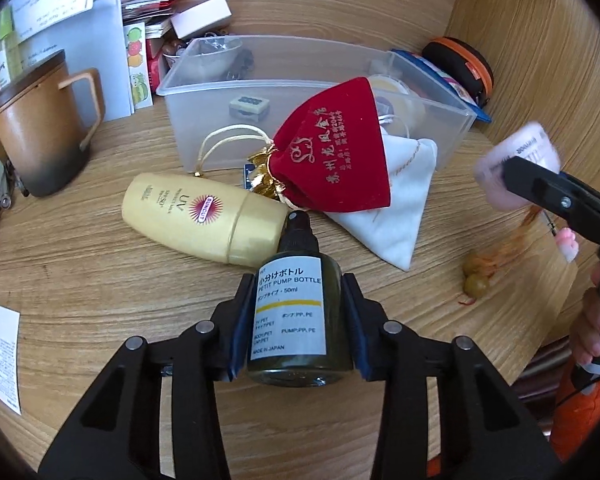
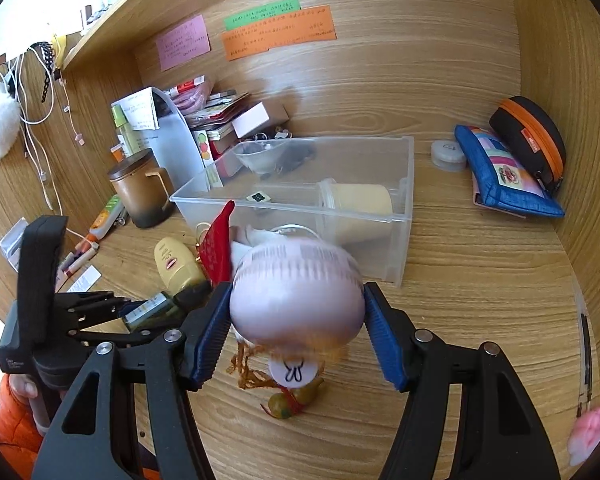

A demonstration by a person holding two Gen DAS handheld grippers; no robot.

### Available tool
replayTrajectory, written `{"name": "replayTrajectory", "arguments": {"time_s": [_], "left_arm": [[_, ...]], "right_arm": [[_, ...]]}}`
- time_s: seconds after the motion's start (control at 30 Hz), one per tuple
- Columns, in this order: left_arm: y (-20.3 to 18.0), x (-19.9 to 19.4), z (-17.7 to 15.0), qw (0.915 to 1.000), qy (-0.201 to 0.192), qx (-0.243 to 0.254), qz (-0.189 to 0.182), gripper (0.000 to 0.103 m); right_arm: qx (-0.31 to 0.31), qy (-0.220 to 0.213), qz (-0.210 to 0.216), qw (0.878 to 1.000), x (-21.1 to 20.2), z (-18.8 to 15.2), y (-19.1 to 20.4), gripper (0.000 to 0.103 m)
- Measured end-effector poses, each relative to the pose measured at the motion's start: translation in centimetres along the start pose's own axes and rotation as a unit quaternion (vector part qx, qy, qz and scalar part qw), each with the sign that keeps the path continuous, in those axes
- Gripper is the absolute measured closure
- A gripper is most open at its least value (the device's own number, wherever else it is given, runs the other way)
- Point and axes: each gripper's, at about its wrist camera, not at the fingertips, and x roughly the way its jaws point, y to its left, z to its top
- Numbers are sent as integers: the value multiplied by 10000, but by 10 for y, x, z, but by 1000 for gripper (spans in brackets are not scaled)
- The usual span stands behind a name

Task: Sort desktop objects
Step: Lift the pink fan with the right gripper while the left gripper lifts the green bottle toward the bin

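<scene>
Pump bottle lies lengthwise between our left gripper's fingers, pinched, nozzle pointing ahead. Our right gripper clamps a pink pouch. The clear bin sits ahead.

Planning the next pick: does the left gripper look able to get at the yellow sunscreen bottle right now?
Probably not yet: the left gripper is shut on the pump bottle. The sunscreen bottle lies uncovered on the desk just ahead.
</scene>
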Motion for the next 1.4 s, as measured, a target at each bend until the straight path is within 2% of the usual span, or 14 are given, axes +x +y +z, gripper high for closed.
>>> {"name": "replayTrajectory", "arguments": {"time_s": [0.4, 0.67, 0.87, 1.07, 1.23, 1.4], "left_arm": [[0, -27, 0, 9993, -322, 47, -160, 62], [5, -40, 9, 9986, -524, 78, -73, 62], [13, -60, 27, 9963, -850, 87, 103, 62], [26, -74, 54, 9938, -1109, 8, 53, 62], [35, -69, 74, 9931, -1162, -89, 101, 62], [46, -58, 89, 9938, -1088, -176, 115, 62]], "right_arm": [[78, -18, 45, 10000, 1, 7, 3, 42], [58, -145, 17, 9999, -10, 16, 3, 42], [-12, -242, -45, 9997, -17, 24, 3, 42], [12, -360, -33, 9993, -27, 33, -1, 42], [-59, -422, -119, 9990, -27, 45, -3, 42], [-9, -386, -27, 9992, -16, 56, -5, 42]]}}
